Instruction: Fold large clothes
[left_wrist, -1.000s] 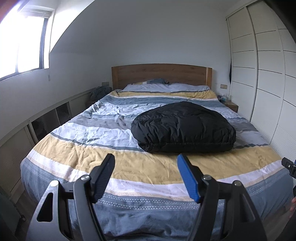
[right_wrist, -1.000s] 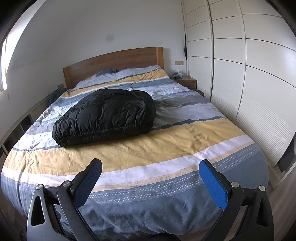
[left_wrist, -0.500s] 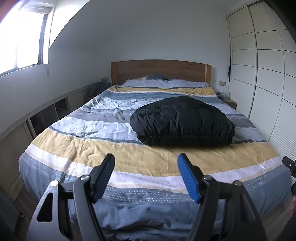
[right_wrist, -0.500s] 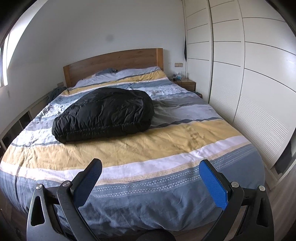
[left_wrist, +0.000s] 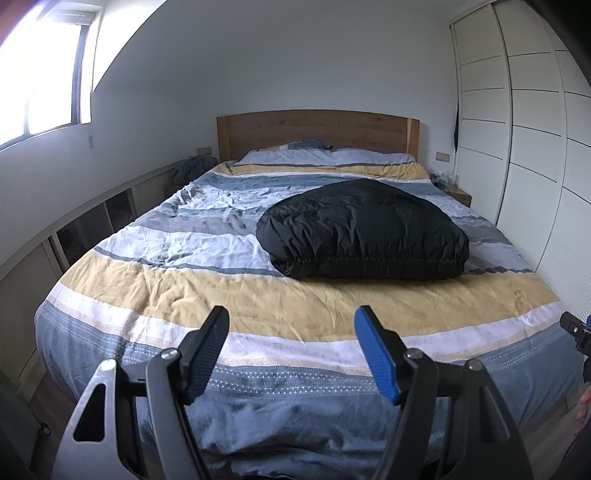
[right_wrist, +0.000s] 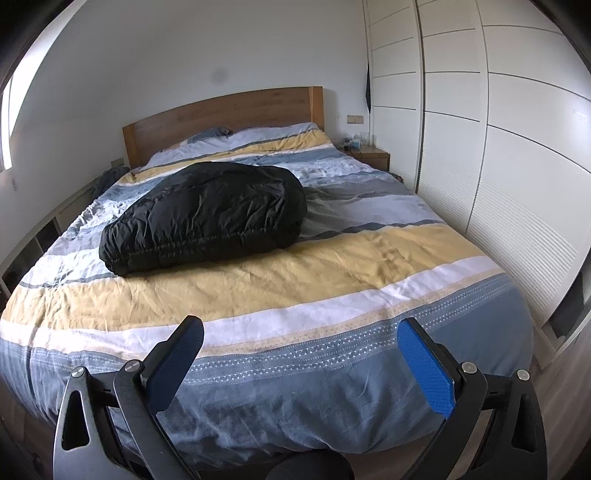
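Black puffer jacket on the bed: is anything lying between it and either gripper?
Nothing visible. Only bare striped duvet separates the black puffer jacket from the left gripper and the right gripper. Both are open, empty, and back at the foot of the bed.

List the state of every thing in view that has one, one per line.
black puffer jacket: folded into a bundle, lying on the bed, untouched.
striped duvet: spread over the bed, wrinkled.
left gripper: open, empty, short of the bed's foot.
right gripper: open, empty.
wardrobe doors: closed.
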